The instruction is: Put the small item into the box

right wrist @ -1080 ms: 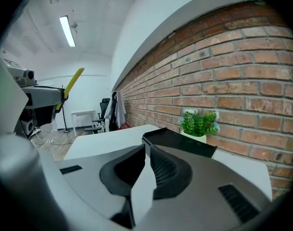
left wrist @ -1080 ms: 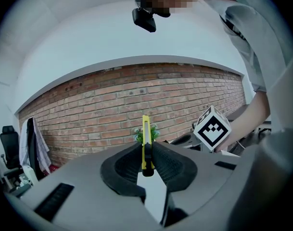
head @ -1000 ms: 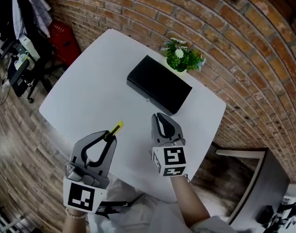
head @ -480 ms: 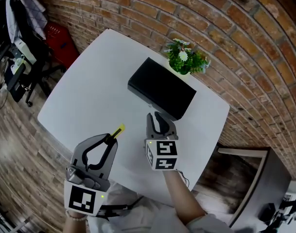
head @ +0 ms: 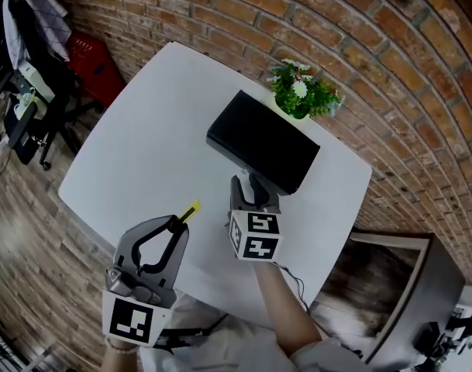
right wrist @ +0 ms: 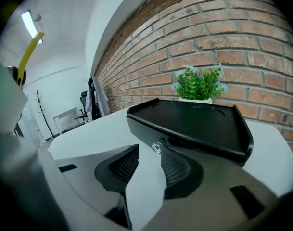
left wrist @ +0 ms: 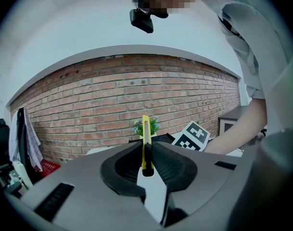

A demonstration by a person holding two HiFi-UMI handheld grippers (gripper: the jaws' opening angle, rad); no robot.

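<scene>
L claw (head: 176,222) clamps yellow cutter (head: 190,209). R claw (right wrist: 145,153) open at knob (right wrist: 157,148) of shut box (head: 263,149), bench (head: 142,153) far edge. Risk: off-centre pinch slips off knob; box skids.

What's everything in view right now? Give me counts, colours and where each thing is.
table: one, white, centre of the head view
box: one, black, lid closed, on the table's far side
knob: one, silvery, on the box's front wall
plant: one, green with pale flowers, on the table behind the box
cutter: one, yellow, clamped between the left jaws
brick wall: one, reddish brown, behind the table
crate: one, red, on the floor by the wall, upper left
left hand-held gripper: one, grey, near table edge, shut on the cutter
right hand-held gripper: one, grey, jaws apart, tips at the box's knob
</scene>
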